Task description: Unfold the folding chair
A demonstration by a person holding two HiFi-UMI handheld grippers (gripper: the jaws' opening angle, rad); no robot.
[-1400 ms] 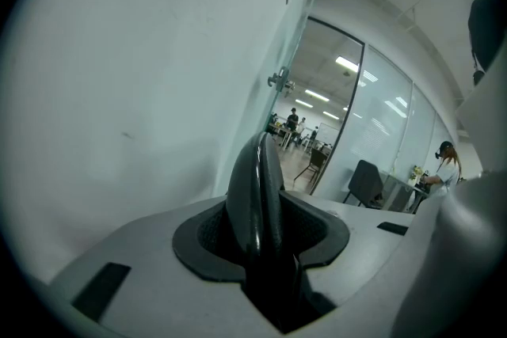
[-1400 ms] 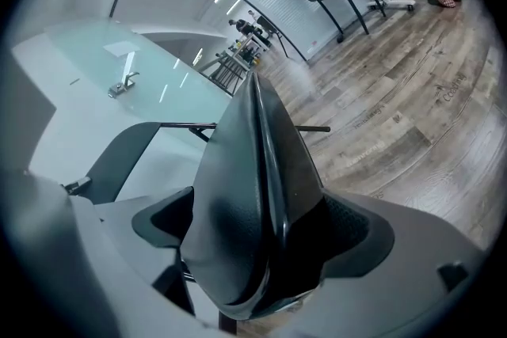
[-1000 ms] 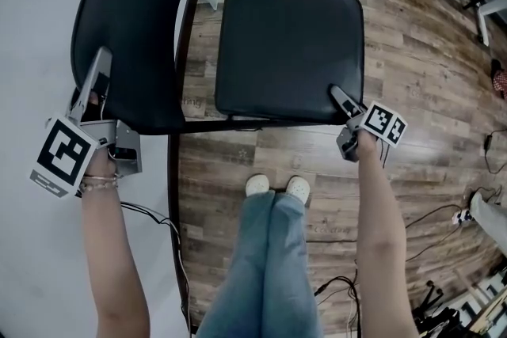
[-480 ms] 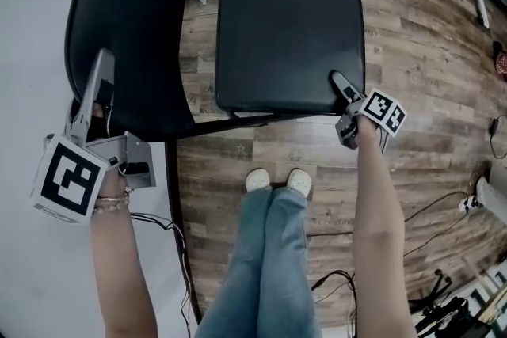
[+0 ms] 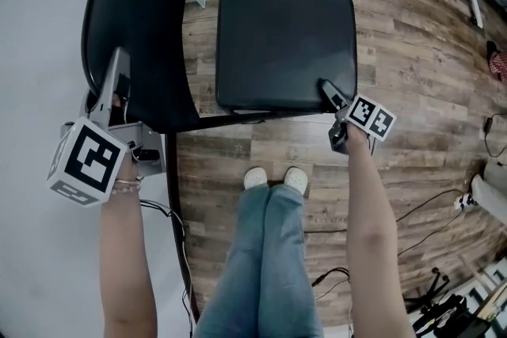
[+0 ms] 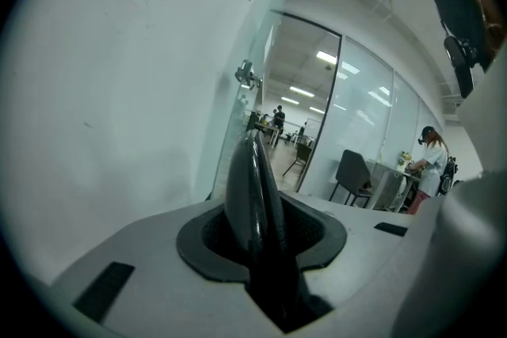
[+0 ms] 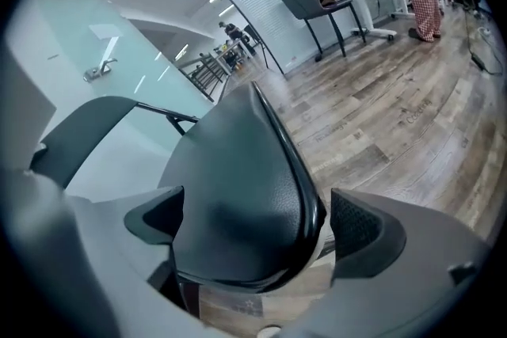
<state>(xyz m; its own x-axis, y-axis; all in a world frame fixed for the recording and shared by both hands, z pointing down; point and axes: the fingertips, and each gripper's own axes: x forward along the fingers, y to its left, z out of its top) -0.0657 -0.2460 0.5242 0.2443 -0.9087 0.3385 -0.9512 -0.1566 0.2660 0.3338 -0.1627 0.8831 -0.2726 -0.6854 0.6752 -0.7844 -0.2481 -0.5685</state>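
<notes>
The chair (image 5: pixel 261 28) looks fully unfolded on the wood floor (image 5: pixel 428 83): seat (image 5: pixel 293 51) level, running away from the person, backrest (image 5: pixel 142 20) at its left. The left gripper (image 5: pixel 119 66) pinches the backrest's near edge, jaws narrow. The right gripper (image 5: pixel 327 88), jaws just opened wide, straddles the seat's near right corner (pads clear of it), so it should be free to back straight off.

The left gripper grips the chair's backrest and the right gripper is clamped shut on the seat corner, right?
Not quite. The right gripper is not clamped: its jaws have just been opening and stand apart around the seat corner, as the right gripper view shows. The left gripper does grip the backrest.
</notes>
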